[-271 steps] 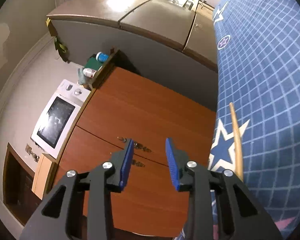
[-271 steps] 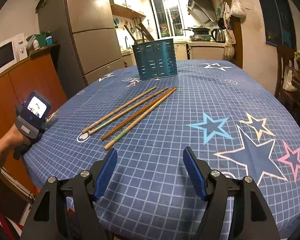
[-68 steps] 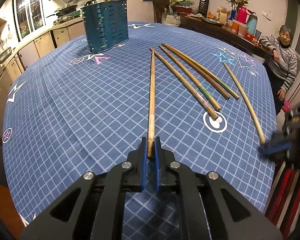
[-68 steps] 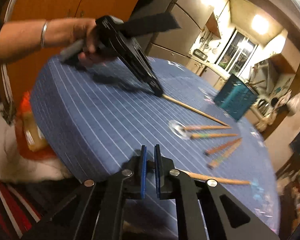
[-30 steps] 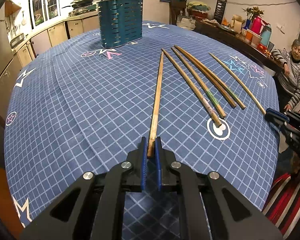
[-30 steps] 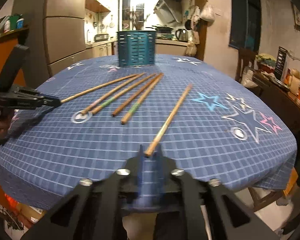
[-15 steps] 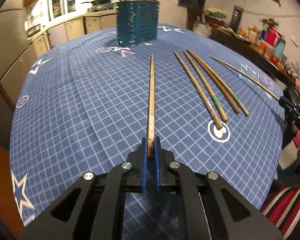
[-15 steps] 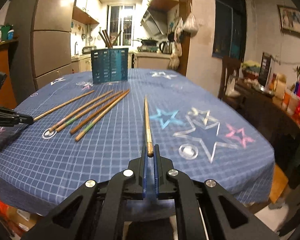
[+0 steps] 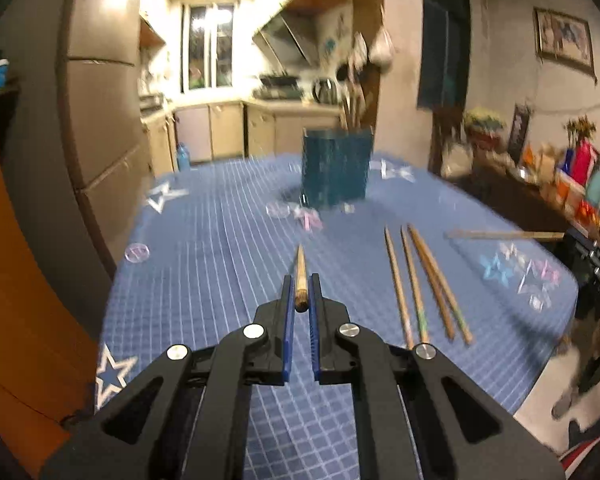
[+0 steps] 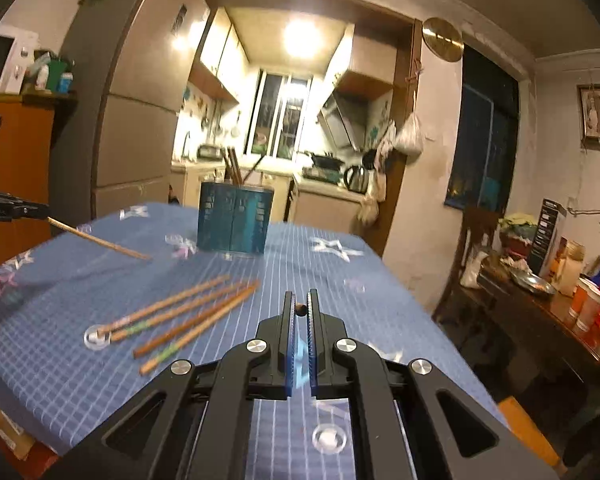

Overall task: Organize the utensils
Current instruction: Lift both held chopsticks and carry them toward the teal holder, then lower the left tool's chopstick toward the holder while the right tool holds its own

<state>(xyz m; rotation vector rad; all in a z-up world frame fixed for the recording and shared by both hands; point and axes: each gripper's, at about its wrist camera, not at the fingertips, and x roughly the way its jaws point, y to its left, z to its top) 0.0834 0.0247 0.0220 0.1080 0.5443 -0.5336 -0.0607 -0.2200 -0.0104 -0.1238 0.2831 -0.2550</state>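
My left gripper (image 9: 300, 292) is shut on a wooden chopstick (image 9: 300, 276) and holds it lifted, pointing toward the teal utensil holder (image 9: 335, 168) at the table's far end. My right gripper (image 10: 299, 307) is shut on another chopstick (image 10: 299, 309), seen end-on between the jaws. Several chopsticks (image 9: 420, 280) lie side by side on the blue star tablecloth (image 9: 220, 264); they also show in the right wrist view (image 10: 180, 316). The holder (image 10: 234, 220) holds a few utensils. The left gripper's chopstick (image 10: 100, 242) shows at the left of the right wrist view.
An orange cabinet (image 9: 20, 280) and a grey fridge (image 9: 96, 132) stand left of the table. A side table with cups and bottles (image 10: 572, 292) stands on the right. The kitchen counter (image 9: 260, 120) lies beyond the table.
Both grippers have lifted their chopsticks off the table and tilted up and forward, toward the teal holder. Both stay shut.
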